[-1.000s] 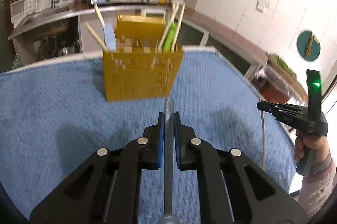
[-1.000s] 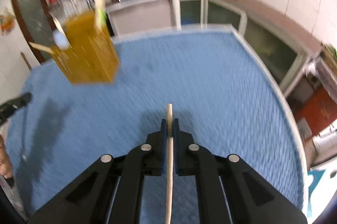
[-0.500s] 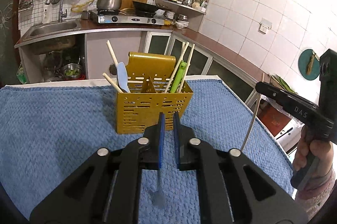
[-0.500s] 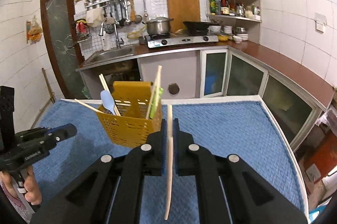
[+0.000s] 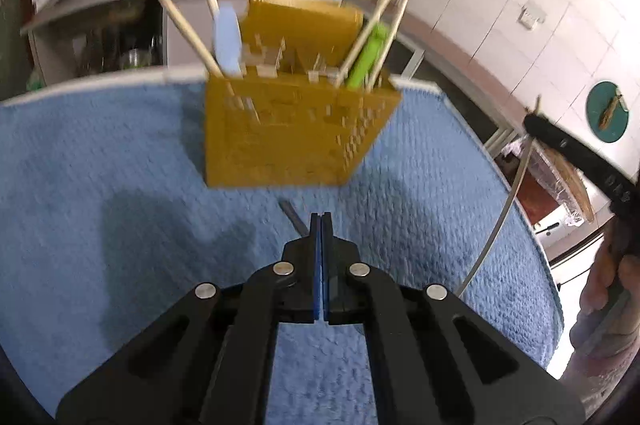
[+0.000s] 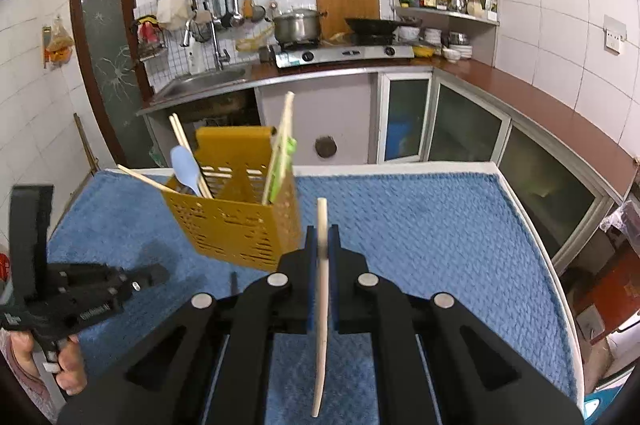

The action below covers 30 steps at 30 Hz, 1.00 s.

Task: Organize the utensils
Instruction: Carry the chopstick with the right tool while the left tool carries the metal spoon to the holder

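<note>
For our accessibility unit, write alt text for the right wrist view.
The right gripper clamps a pale chopstick above a blue mat, facing a yellow utensil caddy already holding chopsticks and a blue spoon. The left gripper hovers at the left.

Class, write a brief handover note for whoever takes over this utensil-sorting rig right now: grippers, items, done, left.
Left gripper: shut, empty, beside the grey utensil lying on the blue towel before the yellow holder.
Right gripper: shut on a pale slender utensil, short of the holder.
Done: chopsticks, a light-blue spoon and a green utensil stand in the holder.
Left: both loose utensils go in.
</note>
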Tool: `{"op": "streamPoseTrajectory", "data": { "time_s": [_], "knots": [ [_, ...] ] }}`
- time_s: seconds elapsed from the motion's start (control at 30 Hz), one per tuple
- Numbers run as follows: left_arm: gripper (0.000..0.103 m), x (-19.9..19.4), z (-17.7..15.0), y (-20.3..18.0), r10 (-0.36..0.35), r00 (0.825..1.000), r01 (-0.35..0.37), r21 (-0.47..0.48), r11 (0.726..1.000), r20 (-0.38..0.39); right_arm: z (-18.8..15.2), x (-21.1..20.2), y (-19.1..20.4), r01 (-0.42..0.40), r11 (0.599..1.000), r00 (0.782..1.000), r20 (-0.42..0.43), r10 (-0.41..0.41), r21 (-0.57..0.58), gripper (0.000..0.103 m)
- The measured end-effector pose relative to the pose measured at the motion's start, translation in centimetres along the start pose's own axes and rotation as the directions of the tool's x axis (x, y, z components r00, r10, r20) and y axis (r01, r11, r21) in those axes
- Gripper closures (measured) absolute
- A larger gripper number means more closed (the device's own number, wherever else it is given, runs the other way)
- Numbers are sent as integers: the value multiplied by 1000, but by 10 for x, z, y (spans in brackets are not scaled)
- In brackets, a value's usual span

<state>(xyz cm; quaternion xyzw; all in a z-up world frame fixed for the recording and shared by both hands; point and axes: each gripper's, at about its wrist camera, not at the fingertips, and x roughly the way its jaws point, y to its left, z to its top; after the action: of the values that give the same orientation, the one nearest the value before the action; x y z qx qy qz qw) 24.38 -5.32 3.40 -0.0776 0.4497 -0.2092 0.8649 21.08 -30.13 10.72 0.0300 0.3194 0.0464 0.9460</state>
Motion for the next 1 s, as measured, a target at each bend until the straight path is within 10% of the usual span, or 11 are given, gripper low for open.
{"op": "streamPoseTrajectory", "data": {
  "time_s": [0.23,0.5,0.73,1.0],
  "knots": [
    [103,63,-6,-4,67,983,-88,-122,989,-170,-7,12,-31,4,999,999,-36,-3,40,98],
    [102,104,-1,-10,203,961,-232,-147,962,-187,-19,13,-60,-6,995,999,-42,10,95,97],
    [71,108,2,-23,274,944,-297,-111,948,-185,-23,14,-68,-20,994,999,-36,24,111,97],
    [86,125,17,-17,288,928,-318,-99,943,-235,-21,18,-65,-15,994,999,-42,20,110,97]
  ]
}}
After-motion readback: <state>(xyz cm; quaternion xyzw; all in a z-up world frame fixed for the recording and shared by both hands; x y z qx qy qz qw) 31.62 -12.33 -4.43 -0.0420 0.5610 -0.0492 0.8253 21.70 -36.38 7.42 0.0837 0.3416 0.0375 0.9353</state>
